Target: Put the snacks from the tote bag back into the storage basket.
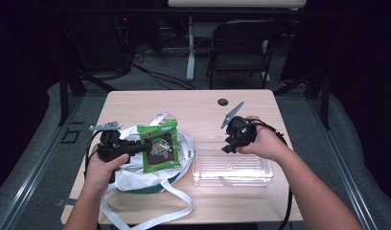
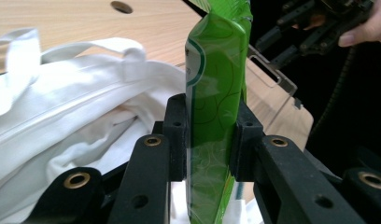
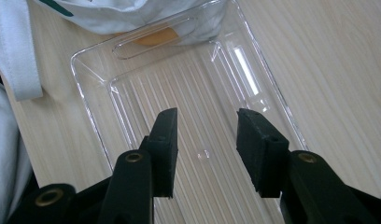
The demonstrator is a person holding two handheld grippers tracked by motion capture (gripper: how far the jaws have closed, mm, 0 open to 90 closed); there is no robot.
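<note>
Green shiny snack packet [image 1: 159, 145] | pinched by left gripper [image 2: 208, 135] over white cloth bag [image 1: 136, 175] | right gripper [image 3: 206, 144] wide, empty | next, likely: into clear plastic tray [image 1: 232, 167]

Dim surroundings, brightly lit table [image 1: 203, 103], glare on clear tray [image 1: 232, 167].

A light wooden table [image 1: 193, 103] carries the things. Near its far edge, right of the middle, a small round dark hole [image 1: 223, 101] sits in the top. On the left half lies a crumpled white cloth bag [image 1: 136, 178], with its long white straps [image 1: 177, 211] trailing toward the near edge. Just beside the bag, on the right half, a clear plastic tray [image 1: 232, 167] with a ribbed bottom rests flat on the wood, its near left corner close against the cloth.
</note>
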